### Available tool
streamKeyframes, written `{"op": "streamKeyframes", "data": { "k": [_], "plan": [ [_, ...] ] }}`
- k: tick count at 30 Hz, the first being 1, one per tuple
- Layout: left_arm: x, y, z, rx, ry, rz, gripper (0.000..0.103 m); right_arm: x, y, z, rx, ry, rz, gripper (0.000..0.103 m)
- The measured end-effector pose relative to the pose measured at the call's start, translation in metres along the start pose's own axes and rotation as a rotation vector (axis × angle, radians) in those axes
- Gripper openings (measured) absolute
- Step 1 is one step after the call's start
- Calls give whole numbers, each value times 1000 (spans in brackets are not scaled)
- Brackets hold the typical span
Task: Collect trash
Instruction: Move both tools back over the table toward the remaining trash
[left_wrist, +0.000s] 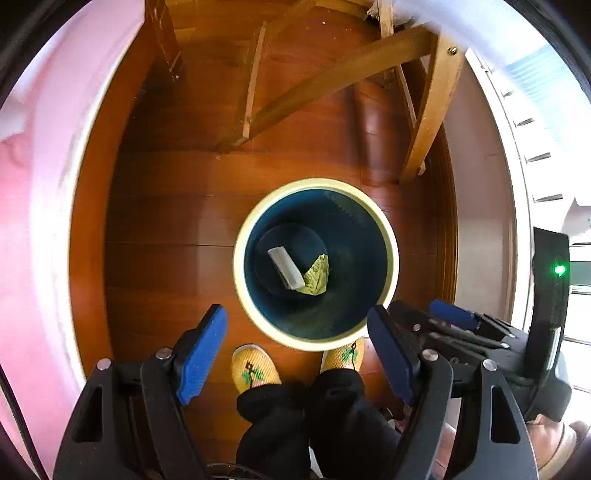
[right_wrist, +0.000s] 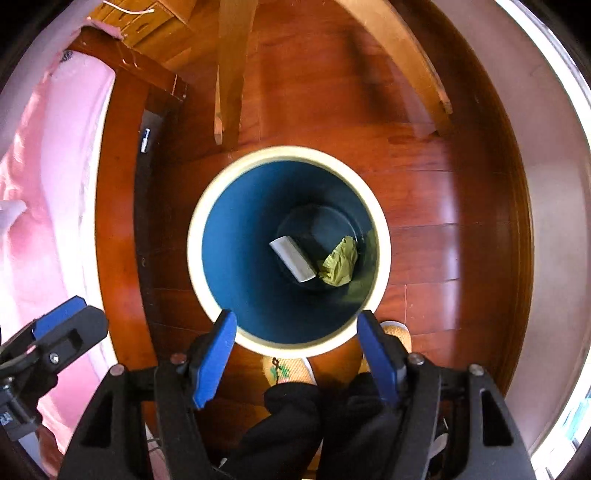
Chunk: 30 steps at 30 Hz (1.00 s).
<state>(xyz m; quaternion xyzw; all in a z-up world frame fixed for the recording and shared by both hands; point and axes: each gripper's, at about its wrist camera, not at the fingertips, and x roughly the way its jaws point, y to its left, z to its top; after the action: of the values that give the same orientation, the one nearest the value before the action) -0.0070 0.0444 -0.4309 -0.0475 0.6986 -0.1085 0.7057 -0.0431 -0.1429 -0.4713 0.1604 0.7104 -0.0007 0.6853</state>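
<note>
Drop step of trash collection: left gripper (left_wrist: 297, 349) and right gripper (right_wrist: 297, 354) hang wide open and empty above the bin (right_wrist: 195, 236), the grey box (right_wrist: 292, 264) and green wrapper (right_wrist: 338, 262) lying on its bottom below them; the next move, apparently, is finding more trash.

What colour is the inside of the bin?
Dark blue bin, cream rim; clearest in the right wrist view.

Open bin mouth (right_wrist: 207, 192) below, unobstructed; chair legs (left_wrist: 428, 122) beyond; slippered feet (left_wrist: 255, 369) near rim.
</note>
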Motion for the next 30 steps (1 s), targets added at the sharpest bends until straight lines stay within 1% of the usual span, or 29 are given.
{"op": "streamKeyframes", "data": {
  "k": [5, 8, 12, 15, 17, 20, 22, 25, 28, 30],
  "plan": [
    [-64, -9, -9, 6, -13, 13, 77, -60, 5, -10, 14, -33, 23, 68],
    [-113, -20, -13, 41, -29, 16, 77, -109, 12, -19, 15, -67, 33, 68],
    [-185, -39, -13, 106, -76, 7, 77, -178, 25, -29, 6, -102, 36, 68],
    [-240, -54, -8, 165, -143, -6, 77, -235, 37, -35, -6, -148, 35, 68],
    [-278, -64, -3, 209, -206, -23, 77, -272, 44, -37, -19, -185, 21, 68],
    [-323, -75, 5, 263, -304, -32, 77, -319, 57, -34, -39, -249, 21, 68],
    [-348, -79, 12, 288, -363, -37, 77, -349, 64, -31, -58, -314, 11, 68],
    [-375, -85, 22, 316, -429, -57, 77, -382, 70, -27, -72, -398, -7, 68],
    [-390, -92, 33, 332, -470, -76, 77, -403, 74, -21, -71, -447, -19, 68],
    [-399, -97, 46, 340, -478, -86, 77, -416, 76, -15, -67, -485, -28, 68]
  ]
}}
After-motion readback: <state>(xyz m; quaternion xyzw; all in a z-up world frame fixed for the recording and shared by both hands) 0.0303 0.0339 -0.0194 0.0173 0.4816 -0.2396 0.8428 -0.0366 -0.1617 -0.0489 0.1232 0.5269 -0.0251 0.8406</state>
